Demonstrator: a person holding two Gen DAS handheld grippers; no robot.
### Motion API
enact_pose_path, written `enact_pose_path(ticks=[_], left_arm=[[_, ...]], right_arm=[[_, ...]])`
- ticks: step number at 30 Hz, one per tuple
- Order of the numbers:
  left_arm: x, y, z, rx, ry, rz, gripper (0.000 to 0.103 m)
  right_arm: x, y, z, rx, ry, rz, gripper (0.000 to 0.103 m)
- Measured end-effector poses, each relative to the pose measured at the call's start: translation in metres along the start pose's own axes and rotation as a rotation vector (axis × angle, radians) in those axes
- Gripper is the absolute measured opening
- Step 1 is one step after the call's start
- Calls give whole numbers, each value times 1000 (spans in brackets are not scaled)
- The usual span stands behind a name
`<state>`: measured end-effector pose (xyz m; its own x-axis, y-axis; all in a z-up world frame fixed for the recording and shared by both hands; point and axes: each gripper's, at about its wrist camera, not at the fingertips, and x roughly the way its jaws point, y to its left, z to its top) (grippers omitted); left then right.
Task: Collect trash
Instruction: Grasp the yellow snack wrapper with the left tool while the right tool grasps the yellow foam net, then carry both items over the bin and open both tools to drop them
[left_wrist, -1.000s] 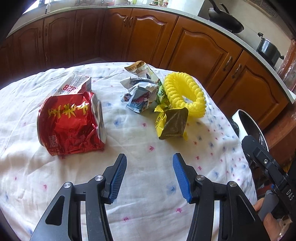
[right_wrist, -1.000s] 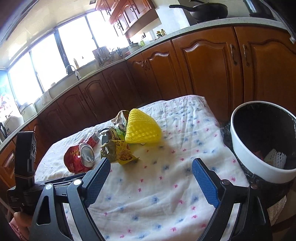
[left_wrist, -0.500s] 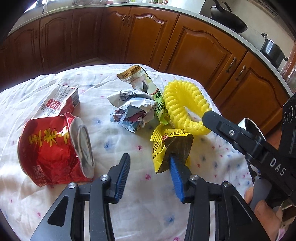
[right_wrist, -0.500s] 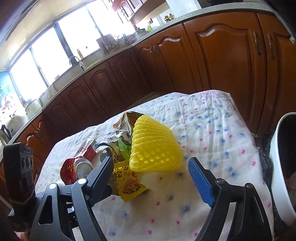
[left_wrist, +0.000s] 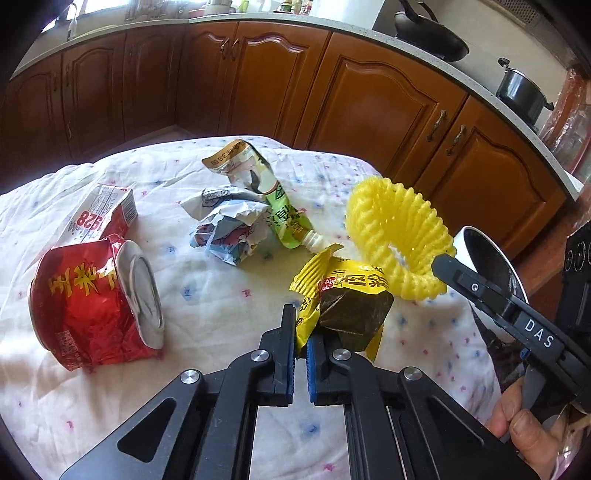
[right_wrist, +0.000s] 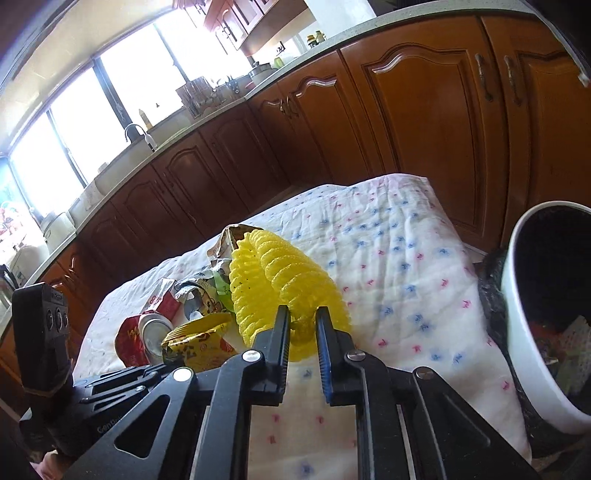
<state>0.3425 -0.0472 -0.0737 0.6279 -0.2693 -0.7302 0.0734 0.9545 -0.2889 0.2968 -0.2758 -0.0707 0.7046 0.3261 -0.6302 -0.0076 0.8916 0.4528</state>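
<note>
Blue-padded jaws of the left gripper (left_wrist: 301, 345) are pinched nearly closed on the lower corner of the yellow snack wrapper (left_wrist: 343, 306), low in the frame's centre. In its own view the right gripper (right_wrist: 303, 330) has narrowed onto the near edge of the yellow foam fruit net (right_wrist: 284, 295); a firm hold cannot be confirmed. Beyond lie the crushed red can (left_wrist: 92, 302), crumpled paper (left_wrist: 229, 229), a green pouch (left_wrist: 280, 210) and a red carton (left_wrist: 101, 218) on the tablecloth (left_wrist: 207, 295). Crucially, the white bin (right_wrist: 532, 332) sits at the right-wrist frame's right edge, nearer the right gripper.
</note>
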Motion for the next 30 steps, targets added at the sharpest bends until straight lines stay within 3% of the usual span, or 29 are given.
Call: enact_pose_path(ticks=[16, 30], left_arm=[[-22, -59, -16, 102, 24, -115, 4], [-14, -125, -9, 209, 28, -167, 4]], right_arm=[[-109, -48, -30, 87, -146, -115, 13], [-159, -96, -34, 176, -235, -229, 13]])
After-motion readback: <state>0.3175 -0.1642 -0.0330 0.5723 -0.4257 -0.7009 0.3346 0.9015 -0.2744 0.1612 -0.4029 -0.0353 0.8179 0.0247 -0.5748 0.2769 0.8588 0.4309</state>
